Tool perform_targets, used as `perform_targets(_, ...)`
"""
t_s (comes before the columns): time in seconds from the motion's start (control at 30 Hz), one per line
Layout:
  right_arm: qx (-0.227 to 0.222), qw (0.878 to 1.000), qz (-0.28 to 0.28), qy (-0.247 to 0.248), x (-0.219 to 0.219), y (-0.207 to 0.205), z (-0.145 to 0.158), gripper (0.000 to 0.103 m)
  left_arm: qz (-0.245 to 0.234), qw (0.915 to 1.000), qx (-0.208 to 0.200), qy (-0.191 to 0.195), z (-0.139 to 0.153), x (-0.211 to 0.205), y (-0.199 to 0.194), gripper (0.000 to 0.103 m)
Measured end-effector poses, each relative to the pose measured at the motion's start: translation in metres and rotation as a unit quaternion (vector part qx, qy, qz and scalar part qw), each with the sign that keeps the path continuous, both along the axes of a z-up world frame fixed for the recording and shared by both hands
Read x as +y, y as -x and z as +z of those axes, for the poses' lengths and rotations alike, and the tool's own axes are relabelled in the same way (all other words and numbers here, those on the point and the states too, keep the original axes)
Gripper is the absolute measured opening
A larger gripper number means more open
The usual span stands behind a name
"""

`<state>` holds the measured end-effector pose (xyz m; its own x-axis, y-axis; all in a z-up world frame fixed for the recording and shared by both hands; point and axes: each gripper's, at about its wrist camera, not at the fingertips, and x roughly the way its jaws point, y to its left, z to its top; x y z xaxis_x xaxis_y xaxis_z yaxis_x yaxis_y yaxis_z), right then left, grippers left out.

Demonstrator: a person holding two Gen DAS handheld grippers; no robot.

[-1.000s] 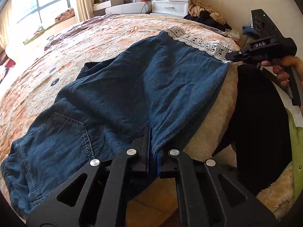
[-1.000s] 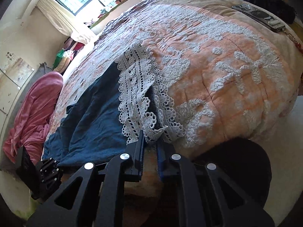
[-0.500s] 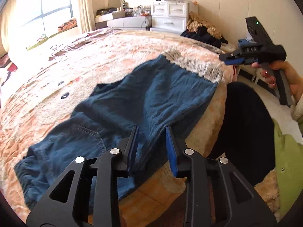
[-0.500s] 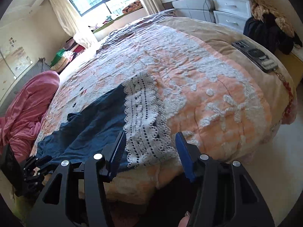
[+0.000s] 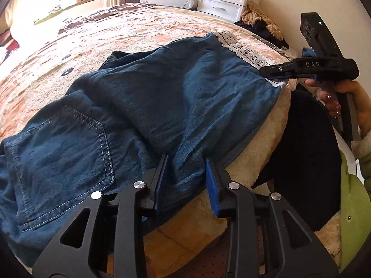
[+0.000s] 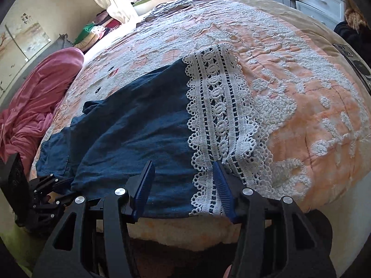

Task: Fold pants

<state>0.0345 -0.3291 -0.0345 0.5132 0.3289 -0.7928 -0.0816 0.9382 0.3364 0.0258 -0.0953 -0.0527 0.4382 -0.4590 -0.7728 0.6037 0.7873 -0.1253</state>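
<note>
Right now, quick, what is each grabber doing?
Left gripper: open, jaws either side of the edge of the blue denim pants, not clamped.
Right gripper: open, at the pants' white lace cuff, holding nothing.

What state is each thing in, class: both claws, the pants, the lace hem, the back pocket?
Left claw: open, straddling the pants' near edge.
Right claw: open, at the lace hem.
Pants: spread on the bed, wrinkled.
Lace hem: lying flat.
Back pocket: facing up.
</note>
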Motion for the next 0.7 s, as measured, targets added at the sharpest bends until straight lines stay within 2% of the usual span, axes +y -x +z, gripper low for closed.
perform_targets(0.07, -0.004, 1.0, 0.002, 0.002, 0.001, 0.001, 0.001, 0.052, -0.002, 0.9999, 0.007, 0.015, 0.004, 0.005, 0.0, 0.024)
perform_targets(0.1, -0.008, 1.0, 0.003, 0.001, 0.001, 0.003, 0.004, 0.052, -0.002, 0.9996, 0.01, 0.025, 0.01, 0.009, -0.001, 0.032)
perform_targets(0.13, -0.013, 1.0, 0.005, -0.004, 0.0, 0.005, 0.008, 0.052, 0.0, 0.9993, 0.005, 0.037, 0.019, 0.014, -0.001, 0.048)
perform_targets(0.2, -0.035, 0.999, 0.005, -0.02, -0.005, 0.012, 0.02, 0.052, 0.006, 0.9983, -0.028, 0.05, 0.044, 0.024, -0.003, 0.057)
perform_targets(0.27, -0.06, 0.998, -0.004, -0.024, -0.013, 0.013, 0.034, 0.054, 0.02, 0.9972, -0.064, 0.031, 0.067, 0.031, -0.015, 0.06)
perform_targets(0.3, -0.069, 0.997, -0.007, -0.022, -0.016, 0.011, 0.04, 0.057, 0.032, 0.9963, -0.08, 0.009, 0.075, 0.032, -0.026, 0.065)
perform_targets(0.4, -0.082, 0.997, -0.015, -0.002, -0.022, -0.002, 0.051, 0.058, 0.037, 0.9921, -0.101, -0.064, 0.082, 0.024, -0.064, 0.066)
perform_targets(0.53, -0.086, 0.996, -0.013, 0.015, -0.027, -0.023, 0.055, 0.058, 0.003, 0.9886, -0.08, -0.128, 0.064, 0.008, -0.105, 0.065)
perform_targets(0.6, -0.087, 0.996, -0.01, 0.02, -0.028, -0.034, 0.056, 0.058, -0.011, 0.9876, -0.066, -0.142, 0.052, 0.002, -0.115, 0.064)
perform_targets(0.7, -0.08, 0.996, 0.001, 0.035, -0.027, -0.052, 0.052, 0.065, -0.006, 0.9884, -0.053, -0.142, 0.041, -0.003, -0.123, 0.061)
